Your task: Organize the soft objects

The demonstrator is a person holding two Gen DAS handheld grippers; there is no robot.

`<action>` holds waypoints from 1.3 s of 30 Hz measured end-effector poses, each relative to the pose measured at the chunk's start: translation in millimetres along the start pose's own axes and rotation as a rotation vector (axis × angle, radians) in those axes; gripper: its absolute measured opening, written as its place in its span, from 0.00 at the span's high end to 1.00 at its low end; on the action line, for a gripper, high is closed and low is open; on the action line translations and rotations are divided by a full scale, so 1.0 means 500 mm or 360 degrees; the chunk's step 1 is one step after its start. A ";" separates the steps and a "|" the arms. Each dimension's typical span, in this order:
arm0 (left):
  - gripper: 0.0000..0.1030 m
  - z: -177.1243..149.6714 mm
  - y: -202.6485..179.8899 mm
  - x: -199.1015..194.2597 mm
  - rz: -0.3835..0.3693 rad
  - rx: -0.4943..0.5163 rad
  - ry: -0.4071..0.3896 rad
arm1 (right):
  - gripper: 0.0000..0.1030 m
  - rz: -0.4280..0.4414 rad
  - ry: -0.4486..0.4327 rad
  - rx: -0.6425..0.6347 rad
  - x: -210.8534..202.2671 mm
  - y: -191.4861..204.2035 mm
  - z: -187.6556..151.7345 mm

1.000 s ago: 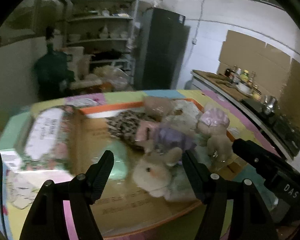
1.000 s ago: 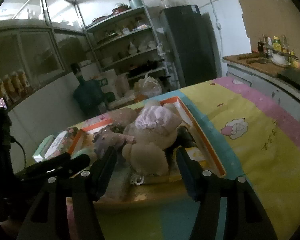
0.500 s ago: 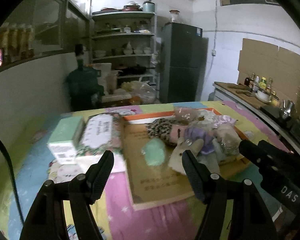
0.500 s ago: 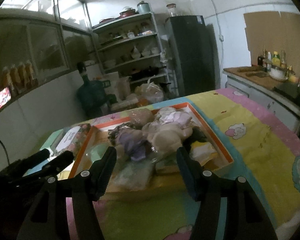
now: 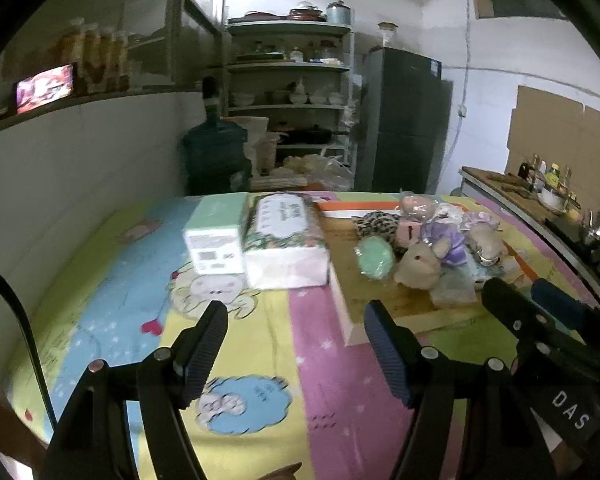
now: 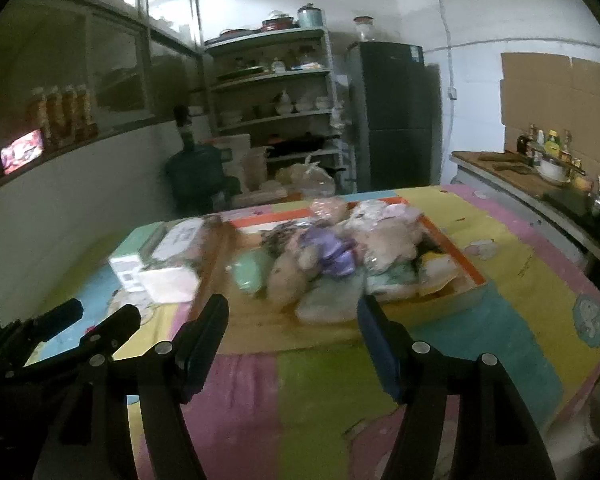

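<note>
Both grippers, L [image 5: 296, 350] & R [image 6: 292, 344], spread, empty, over bare cloth [image 5: 260, 344]; R jaws just widened. Tray [image 6: 452, 240] holds plush heap [image 6: 332, 256].

White letters "DAS" stand on the right hand-held gripper [image 5: 548, 320]; other print is too blurred.
</note>
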State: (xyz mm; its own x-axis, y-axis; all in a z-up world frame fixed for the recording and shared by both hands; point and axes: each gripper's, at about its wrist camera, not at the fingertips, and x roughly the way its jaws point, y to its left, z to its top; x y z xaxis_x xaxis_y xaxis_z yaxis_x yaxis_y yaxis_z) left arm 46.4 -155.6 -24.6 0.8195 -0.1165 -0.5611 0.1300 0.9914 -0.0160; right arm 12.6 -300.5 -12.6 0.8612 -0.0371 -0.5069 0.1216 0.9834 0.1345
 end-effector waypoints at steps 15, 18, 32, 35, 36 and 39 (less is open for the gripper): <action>0.32 -0.070 0.073 -0.062 0.0078 -0.0050 0.0004 | 0.33 -0.0013 -0.0020 -0.0008 -0.061 0.077 -0.071; 0.32 -0.079 0.083 -0.071 0.0086 -0.0070 -0.0005 | 0.33 -0.0026 -0.0037 -0.0022 -0.074 0.084 -0.076; 0.32 -0.086 0.095 -0.085 0.0096 -0.0102 -0.0005 | 0.33 -0.0049 -0.0031 -0.0048 -0.089 0.092 -0.086; 0.32 -0.086 0.094 -0.085 0.0097 -0.0103 -0.0005 | 0.33 -0.0049 -0.0031 -0.0048 -0.089 0.092 -0.087; 0.32 -0.086 0.095 -0.085 0.0097 -0.0101 -0.0005 | 0.33 -0.0049 -0.0031 -0.0047 -0.088 0.092 -0.086; 0.32 -0.086 0.095 -0.085 0.0096 -0.0103 -0.0004 | 0.33 -0.0048 -0.0028 -0.0046 -0.088 0.092 -0.086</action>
State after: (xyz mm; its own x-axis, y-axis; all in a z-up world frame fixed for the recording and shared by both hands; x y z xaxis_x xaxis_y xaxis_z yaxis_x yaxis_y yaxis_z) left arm -6.1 -100.9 -37.3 0.8261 -0.0563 -0.5607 0.0439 0.9984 -0.0355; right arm -40.8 -246.0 -20.7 0.8659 -0.0696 -0.4953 0.1333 0.9866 0.0945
